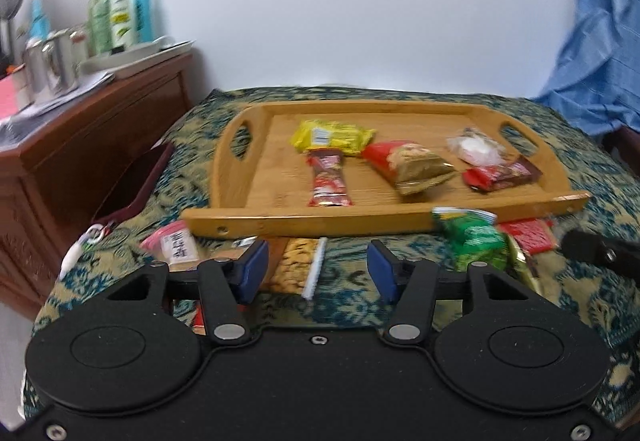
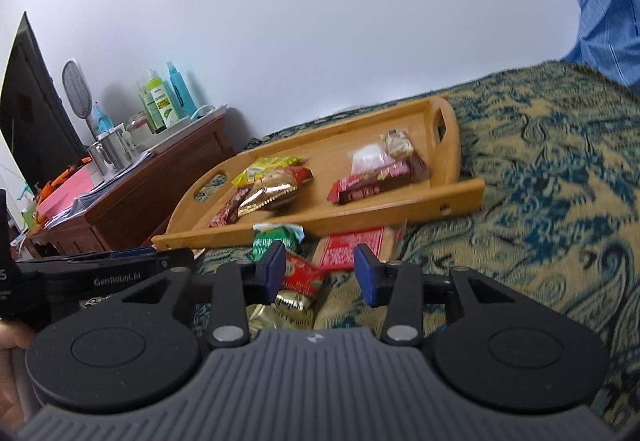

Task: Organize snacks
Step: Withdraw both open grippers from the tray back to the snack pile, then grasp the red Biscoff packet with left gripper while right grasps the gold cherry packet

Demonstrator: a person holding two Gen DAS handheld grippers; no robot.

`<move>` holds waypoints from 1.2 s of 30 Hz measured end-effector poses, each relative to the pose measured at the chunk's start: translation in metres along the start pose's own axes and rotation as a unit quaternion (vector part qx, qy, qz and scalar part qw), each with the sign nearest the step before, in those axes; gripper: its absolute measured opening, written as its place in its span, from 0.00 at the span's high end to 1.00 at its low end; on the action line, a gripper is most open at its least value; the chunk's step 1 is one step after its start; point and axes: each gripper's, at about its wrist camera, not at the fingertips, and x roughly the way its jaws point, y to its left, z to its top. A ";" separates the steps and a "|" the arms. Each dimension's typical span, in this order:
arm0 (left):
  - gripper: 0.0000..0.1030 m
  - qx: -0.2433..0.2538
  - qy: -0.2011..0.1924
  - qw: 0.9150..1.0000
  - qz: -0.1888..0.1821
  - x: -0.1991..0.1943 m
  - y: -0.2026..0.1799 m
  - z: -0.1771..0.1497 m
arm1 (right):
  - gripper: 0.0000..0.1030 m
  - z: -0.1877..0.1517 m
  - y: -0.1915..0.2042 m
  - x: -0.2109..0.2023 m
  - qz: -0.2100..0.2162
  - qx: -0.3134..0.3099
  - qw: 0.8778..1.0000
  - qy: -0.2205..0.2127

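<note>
A bamboo tray [image 1: 248, 209] [image 2: 452, 197] sits on the patterned cloth and holds several snack packs: a yellow one [image 1: 332, 135], a red-brown bar [image 1: 328, 181], a red-gold pack [image 1: 412, 163], a clear white pack [image 1: 476, 149] and a red bar [image 1: 500, 175] [image 2: 372, 185]. Loose packs lie in front of the tray: a nut bar [image 1: 296, 267], a pink packet [image 1: 172, 245], a green pack [image 1: 472, 237] [image 2: 276, 239], a red pack [image 2: 352, 251] and a red-gold pack [image 2: 298, 283]. My left gripper [image 1: 318, 273] is open above the nut bar. My right gripper [image 2: 320, 273] is open above the red-gold pack.
A dark wooden cabinet [image 1: 92, 145] [image 2: 160, 177] stands to the left with metal cups [image 1: 52, 65], bottles [image 1: 120, 17] and a plate. A dark red box [image 1: 136, 185] leans beside the table. Blue fabric [image 1: 600, 41] hangs at the right.
</note>
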 end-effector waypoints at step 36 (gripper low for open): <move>0.51 -0.068 0.023 0.997 -0.003 0.011 0.044 -0.020 | 0.43 -0.017 0.015 0.036 0.004 0.002 1.000 0.030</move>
